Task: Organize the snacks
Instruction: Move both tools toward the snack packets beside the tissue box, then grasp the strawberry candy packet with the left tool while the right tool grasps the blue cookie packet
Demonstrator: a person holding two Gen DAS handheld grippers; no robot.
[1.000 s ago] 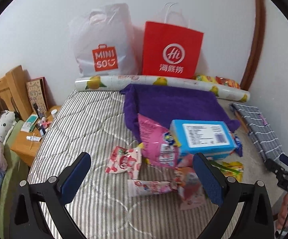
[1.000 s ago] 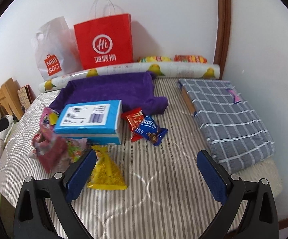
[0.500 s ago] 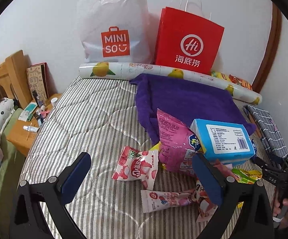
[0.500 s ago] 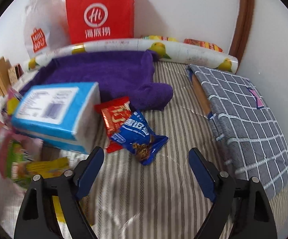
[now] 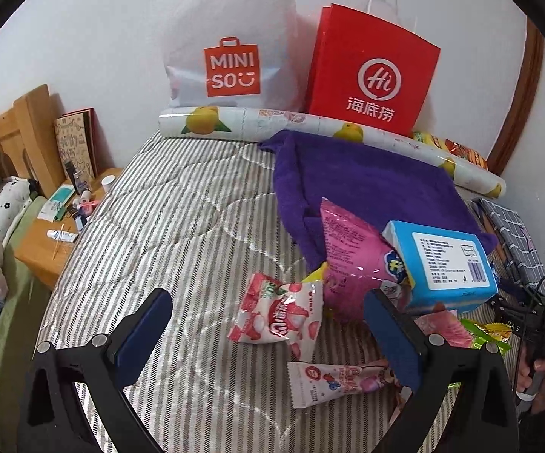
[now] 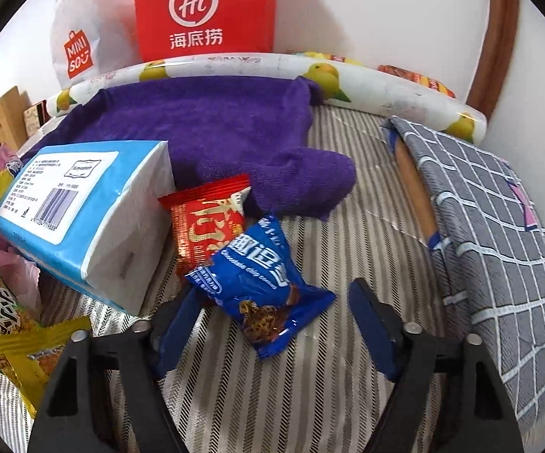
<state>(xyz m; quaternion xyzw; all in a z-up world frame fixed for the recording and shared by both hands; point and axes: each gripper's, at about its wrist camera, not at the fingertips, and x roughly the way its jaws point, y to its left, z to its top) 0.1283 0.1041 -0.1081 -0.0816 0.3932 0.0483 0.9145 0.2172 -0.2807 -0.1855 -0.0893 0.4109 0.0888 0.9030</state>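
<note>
Currently, the right claw (image 6: pixel 272 324) is closing around the blue cookie packet (image 6: pixel 261 283), which lies between its 2 jaws on the striped bed (image 6: pixel 329 396). The pads do not yet press on the wrapper, so nothing is held. The packet overlaps a red snack packet (image 6: pixel 206 222) lying just beside the blue tissue box (image 6: pixel 83 219); approaching from the free lower end probably avoids dragging either neighbour.

The left claw (image 5: pixel 268 334) stands wide open and empty above the strawberry candy bag (image 5: pixel 278 315), with a pink-and-white packet (image 5: pixel 338 377) nearer the camera. A large pink bag (image 5: pixel 351 253) leans against the tissue box, which rests on the heap.

Behind, a purple towel (image 5: pixel 366 185) is spread flat, apparently as the sorting surface, though no snack lies fully on it yet.
</note>
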